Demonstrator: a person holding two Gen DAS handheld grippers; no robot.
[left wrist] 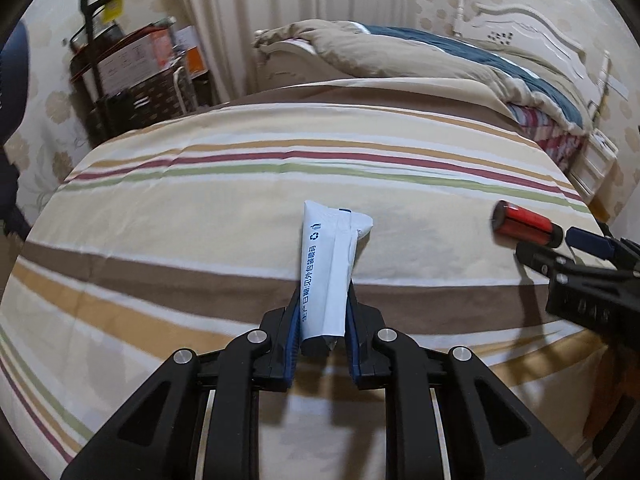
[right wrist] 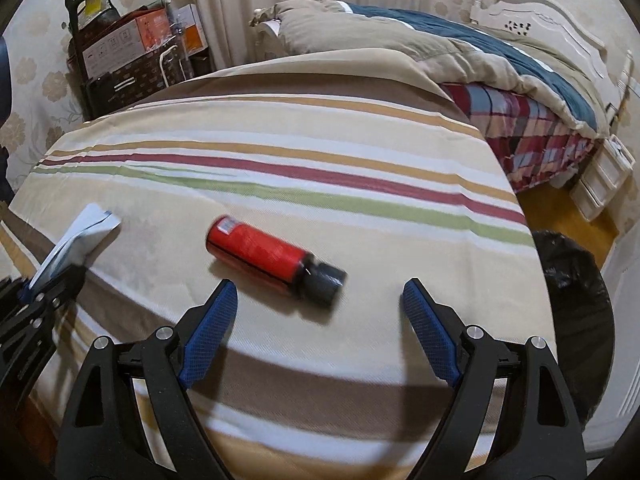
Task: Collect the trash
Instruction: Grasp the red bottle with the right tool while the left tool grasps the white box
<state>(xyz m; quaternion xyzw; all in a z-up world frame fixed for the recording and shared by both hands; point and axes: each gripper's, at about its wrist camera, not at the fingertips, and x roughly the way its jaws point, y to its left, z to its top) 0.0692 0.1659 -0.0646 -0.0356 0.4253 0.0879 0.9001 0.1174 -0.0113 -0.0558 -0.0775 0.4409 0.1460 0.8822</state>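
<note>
My left gripper is shut on a white crumpled wrapper with blue print, held just above the striped cloth. The wrapper also shows at the left of the right wrist view. A red bottle with a dark cap lies on its side on the cloth, cap toward the right. My right gripper is open, its blue pads on either side of the cap end and a little short of the bottle. In the left wrist view the bottle lies at the right, with the right gripper beside it.
The striped cloth covers a table. A bin lined with a black bag stands on the floor by the table's right edge. A bed with a quilt is behind. A trolley with boxes stands back left.
</note>
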